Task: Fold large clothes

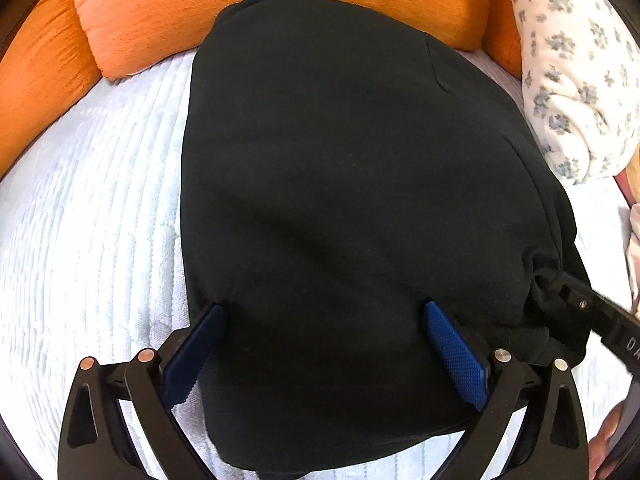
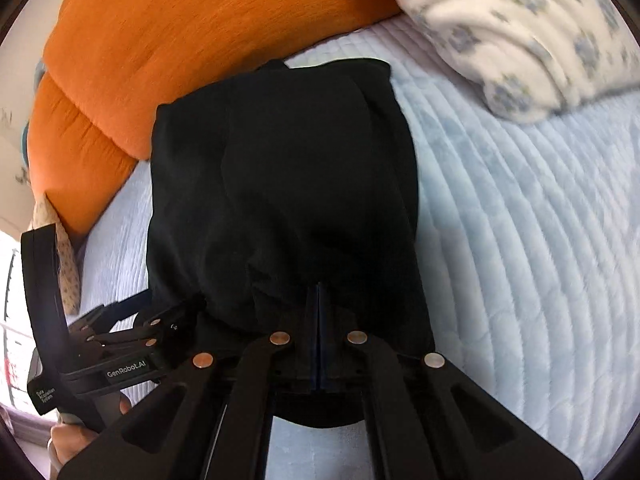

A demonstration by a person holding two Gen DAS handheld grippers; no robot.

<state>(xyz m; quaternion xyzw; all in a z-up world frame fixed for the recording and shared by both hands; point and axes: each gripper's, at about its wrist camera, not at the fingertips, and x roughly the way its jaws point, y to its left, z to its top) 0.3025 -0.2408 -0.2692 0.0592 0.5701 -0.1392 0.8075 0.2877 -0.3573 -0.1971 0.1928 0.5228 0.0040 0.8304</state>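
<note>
Blue-padded fingers of the left gripper stand wide apart, straddling the near edge of the black, soft knit garment; the cloth lies between and under them, but nothing is pinched. The right gripper has its fingers pressed together, clamped on a bunched gather at the garment's near right corner; puckers radiate from that point in the right wrist view.

Judged step: a fold is in progress, with one corner secured and the other not yet gripped. The next move likely calls for the left fingers to close on the near hem, so both corners can be carried evenly toward the far end.

Outward, the garment lies flat and lengthwise on the pale blue quilted bed cover, its far end touching the orange textured cushion. A white floral-print pillow sits just beside its right edge.
</note>
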